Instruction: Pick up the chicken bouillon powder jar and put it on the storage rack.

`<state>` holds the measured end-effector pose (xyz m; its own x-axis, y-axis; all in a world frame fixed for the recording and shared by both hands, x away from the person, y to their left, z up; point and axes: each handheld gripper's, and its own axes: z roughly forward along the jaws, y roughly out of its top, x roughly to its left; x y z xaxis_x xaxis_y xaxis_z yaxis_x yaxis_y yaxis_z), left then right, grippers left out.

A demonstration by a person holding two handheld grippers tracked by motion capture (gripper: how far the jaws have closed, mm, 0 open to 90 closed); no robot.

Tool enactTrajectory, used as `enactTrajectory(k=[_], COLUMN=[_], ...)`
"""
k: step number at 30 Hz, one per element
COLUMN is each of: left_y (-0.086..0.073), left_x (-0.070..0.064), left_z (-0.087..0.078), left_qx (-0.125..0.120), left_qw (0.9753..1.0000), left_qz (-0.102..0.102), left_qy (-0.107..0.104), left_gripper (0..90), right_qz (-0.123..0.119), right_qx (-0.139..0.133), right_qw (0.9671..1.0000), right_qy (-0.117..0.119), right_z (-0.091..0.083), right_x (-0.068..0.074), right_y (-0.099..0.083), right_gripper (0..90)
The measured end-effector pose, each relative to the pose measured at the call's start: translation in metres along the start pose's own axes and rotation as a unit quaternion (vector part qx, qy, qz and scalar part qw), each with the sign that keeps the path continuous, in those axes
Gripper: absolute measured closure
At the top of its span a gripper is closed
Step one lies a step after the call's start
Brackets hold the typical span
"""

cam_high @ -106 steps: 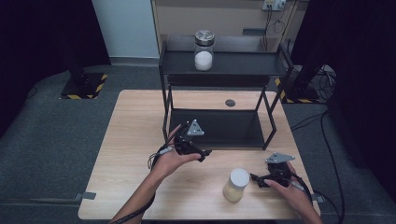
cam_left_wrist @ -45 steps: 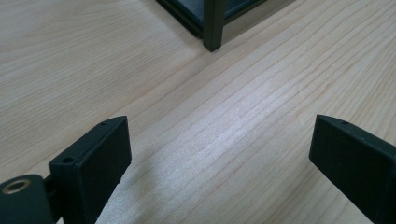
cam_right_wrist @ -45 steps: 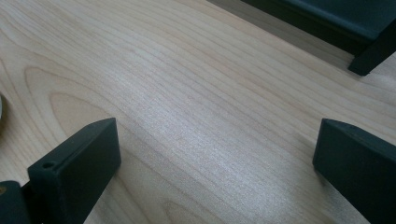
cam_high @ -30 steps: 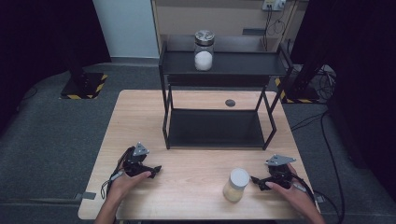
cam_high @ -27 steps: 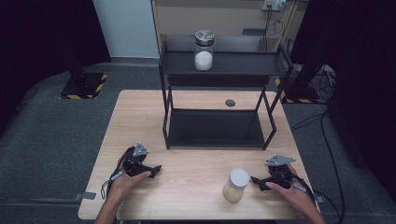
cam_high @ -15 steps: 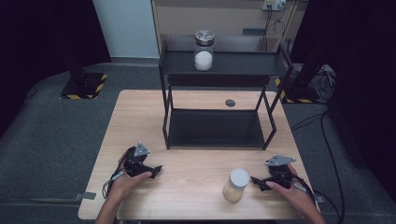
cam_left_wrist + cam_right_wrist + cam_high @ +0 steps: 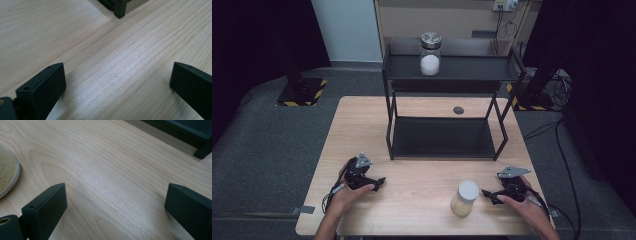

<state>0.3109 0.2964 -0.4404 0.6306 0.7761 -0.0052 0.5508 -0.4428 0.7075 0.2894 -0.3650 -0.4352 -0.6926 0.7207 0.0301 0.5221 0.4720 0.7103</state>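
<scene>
Jar w/ tan powder (image 7: 464,198): stands upright on wood table (image 7: 422,200), front right, white lid on.
Left gripper (image 7: 379,181): rests on table front left, jaws wide, nothing between; well apart from jar.
Rack (image 7: 447,75): black, 2 shelves, mid table; second jar w/ white powder (image 7: 430,54) on top shelf.
Right gripper (image 7: 486,193): jaws wide, empty, tips just beside jar, to its right.
Likely step: grasp jar. Tip: center jaws on body below lid, keep level, close gently.

A black two-tier metal shelf rack (image 7: 447,102) stands on a light wooden table (image 7: 362,125). A white-filled glass jar (image 7: 430,54) tops the rack; a white-lidded jar of tan powder (image 7: 464,198) sits near the table's front edge.
</scene>
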Motion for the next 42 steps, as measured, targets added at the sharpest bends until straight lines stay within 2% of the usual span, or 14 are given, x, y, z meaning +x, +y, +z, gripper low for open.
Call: enactTrajectory(k=[9,19,22,32,42], left_y=[0.000,0.000,0.000,0.000,0.000], left_x=[0.000,-0.001,-0.001,-0.001,-0.001], left_z=[0.000,0.000,0.000,0.000,0.000], left_qx=[0.000,0.000,0.000,0.000,0.000], left_qw=[1.0000,1.0000,1.0000,1.0000,1.0000], left_qz=[-0.001,-0.001,-0.001,-0.001,-0.002], left_qy=[0.000,0.001,0.001,0.001,0.002], left_gripper=[0.0,0.0,0.0,0.0,0.0], right_qz=[-0.010,-0.023,-0.026,-0.047,-0.061], right_qx=[-0.031,-0.041,-0.040,-0.040,-0.046], right_qw=[0.9993,0.9978,0.9977,0.9960,0.9935], right_qy=[0.018,0.048,0.048,0.065,0.085], right_z=[-0.026,-0.042,-0.047,-0.056,-0.059], right_x=[0.012,0.021,0.025,0.040,0.046], right_y=[-0.004,-0.004,-0.004,-0.003,-0.001], right_gripper=[8.1,9.4,9.6,10.1,11.4])
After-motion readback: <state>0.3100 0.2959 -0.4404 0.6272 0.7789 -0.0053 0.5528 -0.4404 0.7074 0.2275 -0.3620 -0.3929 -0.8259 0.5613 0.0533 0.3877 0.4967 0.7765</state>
